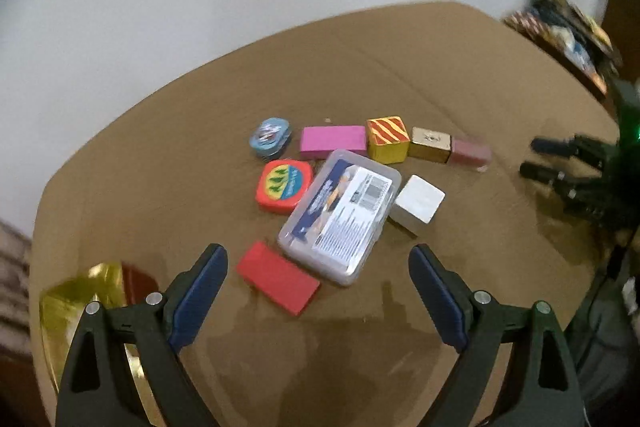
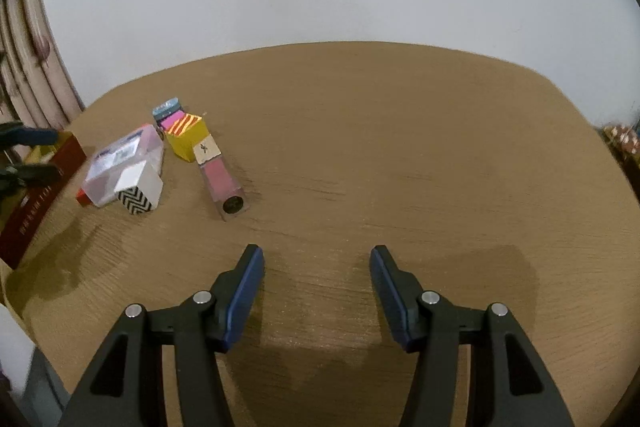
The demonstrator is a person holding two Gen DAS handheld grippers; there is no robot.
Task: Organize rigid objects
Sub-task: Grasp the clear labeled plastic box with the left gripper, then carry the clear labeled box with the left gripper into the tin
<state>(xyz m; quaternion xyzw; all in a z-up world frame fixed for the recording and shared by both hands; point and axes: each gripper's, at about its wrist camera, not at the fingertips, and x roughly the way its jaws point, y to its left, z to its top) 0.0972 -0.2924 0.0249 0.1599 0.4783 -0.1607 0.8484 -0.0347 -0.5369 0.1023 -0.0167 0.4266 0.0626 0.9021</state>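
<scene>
In the left wrist view my left gripper [image 1: 318, 259] is open and empty above a clear plastic case [image 1: 340, 215] and a red block [image 1: 278, 277]. Behind them lie an orange-red tin [image 1: 284, 185], a blue tin [image 1: 270, 137], a pink block [image 1: 332, 141], a yellow striped cube [image 1: 388, 139], a gold cube [image 1: 431, 145], a pink bottle [image 1: 470, 154] and a white cube [image 1: 417, 203]. My right gripper [image 2: 316, 259] is open and empty over bare table; it also shows at the right edge of the left wrist view [image 1: 538, 157].
A gold and dark red box [image 1: 88, 291] lies at the table's left front edge; it also shows in the right wrist view [image 2: 44, 187]. The round wooden table [image 2: 400, 147] stands against a white wall. Curtains [image 2: 28, 67] hang at left. Clutter [image 1: 568, 35] sits beyond the table's right edge.
</scene>
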